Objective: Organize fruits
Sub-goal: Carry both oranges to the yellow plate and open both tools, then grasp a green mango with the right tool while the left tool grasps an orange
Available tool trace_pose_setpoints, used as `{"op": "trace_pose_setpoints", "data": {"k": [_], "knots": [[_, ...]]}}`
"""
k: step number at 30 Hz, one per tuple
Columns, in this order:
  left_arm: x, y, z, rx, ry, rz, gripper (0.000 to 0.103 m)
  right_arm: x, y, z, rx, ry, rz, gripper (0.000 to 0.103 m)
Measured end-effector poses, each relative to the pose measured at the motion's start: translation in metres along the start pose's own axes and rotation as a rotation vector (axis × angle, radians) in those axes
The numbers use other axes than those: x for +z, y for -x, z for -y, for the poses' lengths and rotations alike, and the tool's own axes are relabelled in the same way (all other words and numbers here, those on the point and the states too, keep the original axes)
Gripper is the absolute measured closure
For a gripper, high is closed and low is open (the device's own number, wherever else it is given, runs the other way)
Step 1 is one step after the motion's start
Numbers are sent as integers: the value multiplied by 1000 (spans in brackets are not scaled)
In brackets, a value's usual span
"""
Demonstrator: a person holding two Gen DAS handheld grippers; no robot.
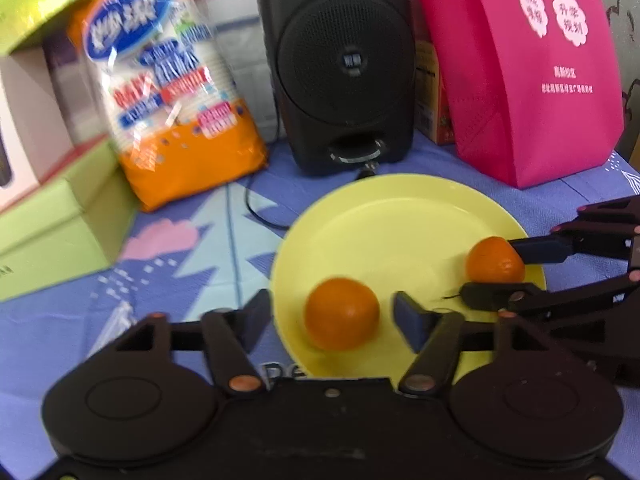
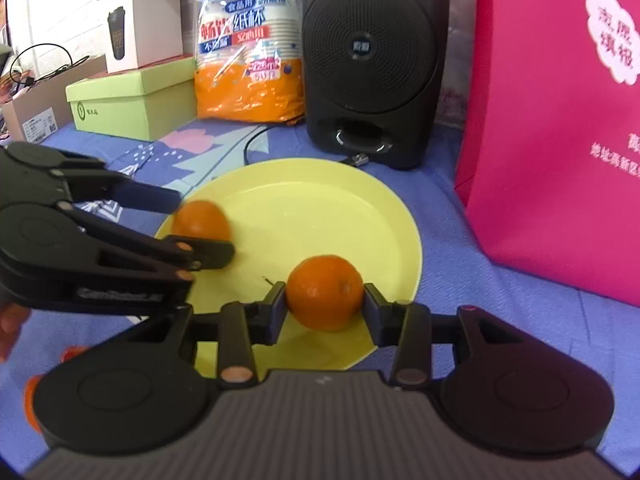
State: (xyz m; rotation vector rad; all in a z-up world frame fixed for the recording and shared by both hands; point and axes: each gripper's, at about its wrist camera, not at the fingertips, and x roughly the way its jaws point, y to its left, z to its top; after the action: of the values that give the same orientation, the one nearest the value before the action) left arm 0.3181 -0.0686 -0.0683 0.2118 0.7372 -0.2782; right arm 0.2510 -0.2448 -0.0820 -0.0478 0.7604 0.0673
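Left wrist view looks down over the left gripper (image 1: 332, 316), whose jaws stand wide apart over the near edge of a yellow plate (image 1: 384, 208). One orange (image 1: 341, 313) sits on the plate between the two fingers, with a clear gap on each side, so neither pad presses on it. It looks a little blurred. The left finger hangs just outside the plate's rim, over the patterned blue tablecloth (image 1: 200, 240), and the right finger is over the plate's floor.

Further right on the same plate, a second orange (image 1: 495, 260) sits between the fingers of the right gripper (image 1: 504, 276), which reaches in from the right edge of the picture. One blue-padded finger touches its upper right side and the other lies along its lower edge.

From the right wrist view the grip is plainer: the right gripper's two pads press against both sides of the second orange, the jaws narrowed to the fruit's width. The orange is over the near part of the plate; whether it rests on it I cannot tell.

Behind the plate stand a black speaker (image 1: 340, 60), an orange bag of paper cups (image 1: 168, 92), a green box (image 1: 60, 236) and a pink bag (image 1: 532, 72).
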Motion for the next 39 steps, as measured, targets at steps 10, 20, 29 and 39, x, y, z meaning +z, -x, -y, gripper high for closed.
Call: {"op": "trace_pose_setpoints", "data": {"k": [10, 20, 29, 39], "knots": [[-36, 102, -28, -28, 81, 141, 7, -22, 92, 16, 5, -112, 181, 31], [-133, 159, 1, 55, 24, 154, 5, -104, 164, -20, 70, -111, 193, 10], [-156, 153, 23, 13, -2, 117, 12, -139, 172, -79, 177, 79, 119, 10], [-145, 117, 24, -52, 24, 53, 50, -143, 161, -91, 215, 108, 77, 10]]}}
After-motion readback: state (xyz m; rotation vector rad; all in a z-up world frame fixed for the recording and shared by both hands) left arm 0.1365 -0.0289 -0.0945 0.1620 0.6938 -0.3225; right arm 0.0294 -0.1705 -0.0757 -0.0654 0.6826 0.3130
